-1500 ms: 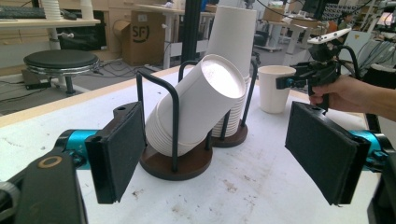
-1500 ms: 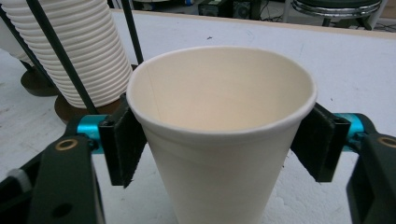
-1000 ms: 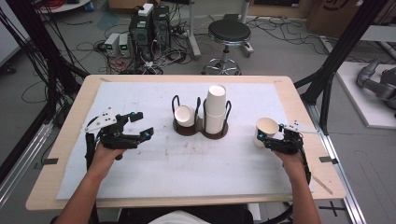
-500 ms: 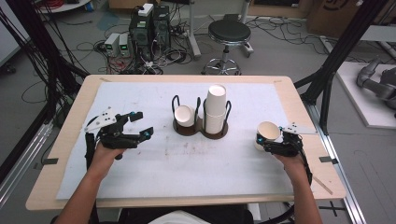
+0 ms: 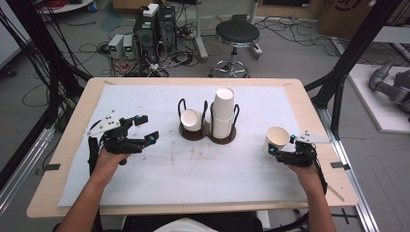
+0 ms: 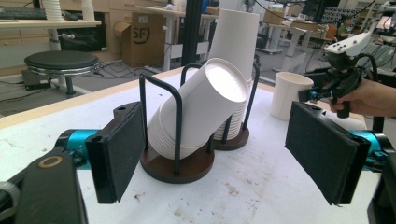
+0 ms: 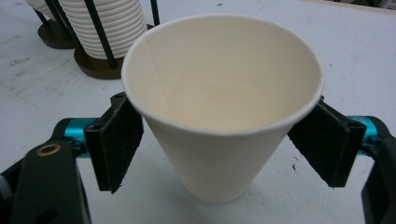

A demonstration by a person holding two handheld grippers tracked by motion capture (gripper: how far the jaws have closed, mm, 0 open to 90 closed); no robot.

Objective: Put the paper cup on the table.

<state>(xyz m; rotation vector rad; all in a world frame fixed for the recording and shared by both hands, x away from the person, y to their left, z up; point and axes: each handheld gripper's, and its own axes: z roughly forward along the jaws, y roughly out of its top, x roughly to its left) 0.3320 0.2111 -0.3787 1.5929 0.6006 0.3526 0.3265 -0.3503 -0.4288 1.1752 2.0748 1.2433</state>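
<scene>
A single white paper cup [image 7: 219, 116] stands upright on the white mat near the table's right edge, also in the high view [image 5: 275, 138]. My right gripper [image 7: 215, 140] is open, a black pad close on each side of the cup's wall. In the high view the right gripper [image 5: 279, 151] sits just behind the cup. My left gripper [image 5: 149, 128] is open and holds nothing, left of the cup holder [image 5: 208, 131]. Its jaws [image 6: 215, 149] frame a tilted cup stack [image 6: 201, 116] in the near ring. A tall upright cup stack [image 5: 223, 113] fills the other ring.
The white mat [image 5: 159, 193] covers most of the wooden table [image 5: 63, 159]. From the left gripper view, the single cup [image 6: 292, 95] and the right gripper [image 6: 343, 84] show beyond the holder. A black stool [image 5: 237, 34] and computers stand on the floor behind the table.
My right gripper and the single cup have come down a little toward the near side of the table; the cup now stands on the mat. The left gripper has barely moved.
</scene>
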